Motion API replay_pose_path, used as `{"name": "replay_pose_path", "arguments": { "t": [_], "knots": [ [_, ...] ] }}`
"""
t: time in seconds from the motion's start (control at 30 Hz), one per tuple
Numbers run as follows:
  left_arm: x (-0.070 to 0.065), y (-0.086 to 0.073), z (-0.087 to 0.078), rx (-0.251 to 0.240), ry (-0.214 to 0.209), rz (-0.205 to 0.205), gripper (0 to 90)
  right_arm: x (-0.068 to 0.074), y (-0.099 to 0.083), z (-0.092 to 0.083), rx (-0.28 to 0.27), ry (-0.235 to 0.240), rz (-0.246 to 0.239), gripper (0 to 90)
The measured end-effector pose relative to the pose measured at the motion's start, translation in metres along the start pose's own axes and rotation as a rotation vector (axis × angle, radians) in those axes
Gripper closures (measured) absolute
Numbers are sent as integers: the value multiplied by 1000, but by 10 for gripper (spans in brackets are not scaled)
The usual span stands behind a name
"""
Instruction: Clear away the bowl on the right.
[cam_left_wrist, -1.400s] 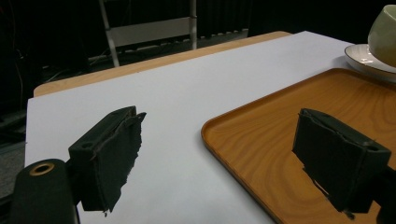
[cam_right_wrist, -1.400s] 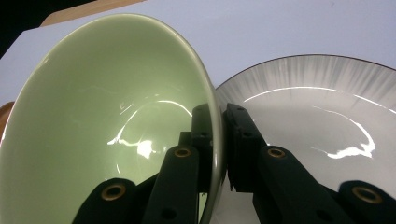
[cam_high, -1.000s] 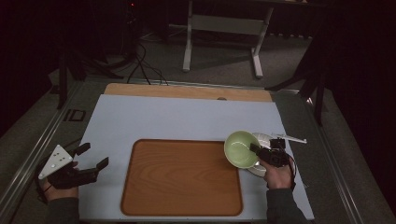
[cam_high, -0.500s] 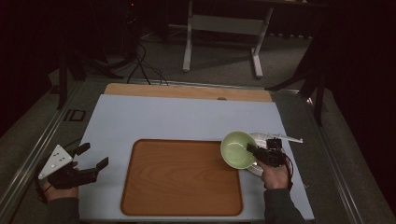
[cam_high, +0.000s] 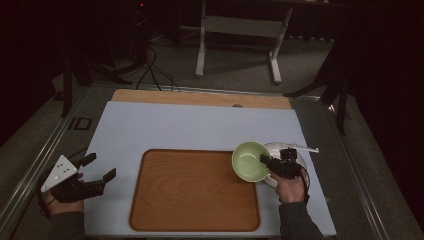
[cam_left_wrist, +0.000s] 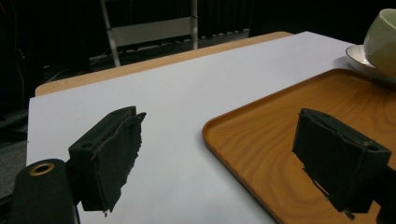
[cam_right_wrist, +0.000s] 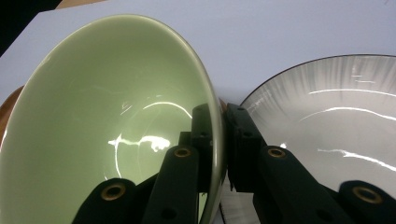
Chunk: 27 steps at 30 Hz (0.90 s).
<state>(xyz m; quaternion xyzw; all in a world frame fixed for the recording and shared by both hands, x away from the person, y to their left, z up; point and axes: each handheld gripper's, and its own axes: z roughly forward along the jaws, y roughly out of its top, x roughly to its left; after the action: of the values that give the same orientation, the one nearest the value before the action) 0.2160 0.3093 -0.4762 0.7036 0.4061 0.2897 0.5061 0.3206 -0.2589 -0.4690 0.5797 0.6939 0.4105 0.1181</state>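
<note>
In the high view, the right hand-held gripper (cam_high: 267, 162) sits at the lower right of the frame, clamped on the rim of a pale green bowl (cam_high: 248, 161). The right gripper view shows this closely: one jaw lies inside the bowl (cam_right_wrist: 107, 135) and the other outside, pressed together on the rim at the middle of the frame. The bowl is tilted, its open side turned toward the left of that view. Just right of it lies a white plate (cam_right_wrist: 327, 121) with a thin dark edge; in the high view the plate (cam_high: 300, 160) rests on the counter (cam_high: 190, 130), partly under the bowl and the gripper, and the bowl overlaps the right edge of a brown tray (cam_high: 195, 190) at the lower centre. A thin white stick-like thing (cam_high: 300, 147), too small to identify, lies across the plate's far edge. The person's right hand (cam_high: 287, 190) holds the gripper from below. At the lower left of the high view, the left hand-held gripper (cam_high: 100, 167) hangs beside the counter's left edge with its jaws apart and nothing between them. The left gripper view shows the two jaws spread wide over the pale counter (cam_left_wrist: 187, 84) and the tray's near corner (cam_left_wrist: 280, 126), with the bowl (cam_left_wrist: 383, 42) and plate (cam_left_wrist: 359, 58) at the upper right.
</note>
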Motion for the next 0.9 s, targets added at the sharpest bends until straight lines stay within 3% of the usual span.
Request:
{"name": "replay_pose_path", "arguments": {
  "t": [0.9],
  "knots": [
    [0,0,-1,-1,1,1,152,20,-3,10,25,20,-48,826]
  ]
}}
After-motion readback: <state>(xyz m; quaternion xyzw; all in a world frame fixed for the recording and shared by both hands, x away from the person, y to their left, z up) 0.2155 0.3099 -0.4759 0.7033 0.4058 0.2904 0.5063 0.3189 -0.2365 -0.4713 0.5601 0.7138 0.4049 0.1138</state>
